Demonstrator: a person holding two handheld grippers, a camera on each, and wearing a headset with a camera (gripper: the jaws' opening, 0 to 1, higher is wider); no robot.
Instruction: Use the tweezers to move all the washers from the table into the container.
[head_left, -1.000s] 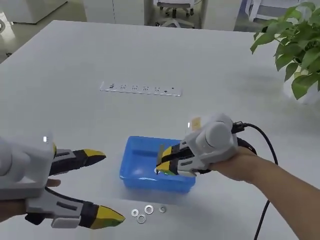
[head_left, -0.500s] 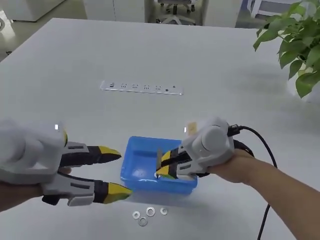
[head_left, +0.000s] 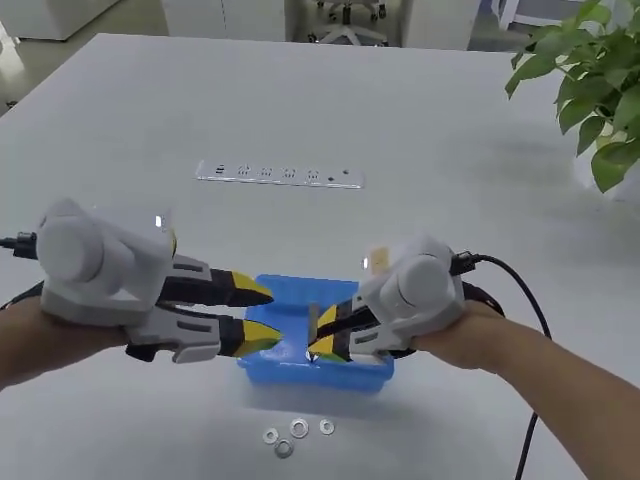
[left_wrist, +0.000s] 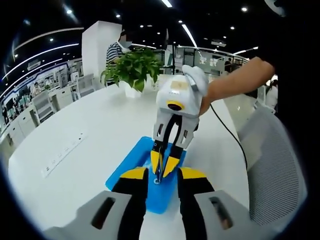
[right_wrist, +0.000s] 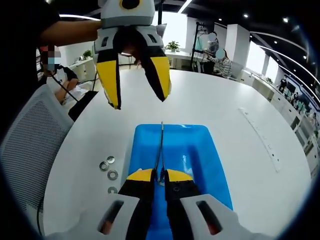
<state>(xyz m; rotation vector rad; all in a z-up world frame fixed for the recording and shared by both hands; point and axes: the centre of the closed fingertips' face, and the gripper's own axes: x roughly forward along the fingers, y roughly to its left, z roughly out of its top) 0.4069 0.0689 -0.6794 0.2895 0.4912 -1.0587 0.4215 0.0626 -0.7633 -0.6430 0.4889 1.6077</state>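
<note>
Four washers lie in a loose cluster on the table at the lower centre of the head view, just below the near wall of the blue container and outside it; in the right gripper view they sit to the left of the container's long side, near it but not touching; the container's floor looks bare there, though whether a washer already rests inside I cannot tell; the tweezers point along the middle of the container, tips over its floor, and whether they carry a washer is too small to see; the right gripper has its jaws pinched nearly together on the tweezers' handle end; the left gripper hovers at the container's left edge with jaws spread wide and nothing between them; by my judgement most of the work remains, since all four visible washers have yet to be picked up and dropped in.
</note>
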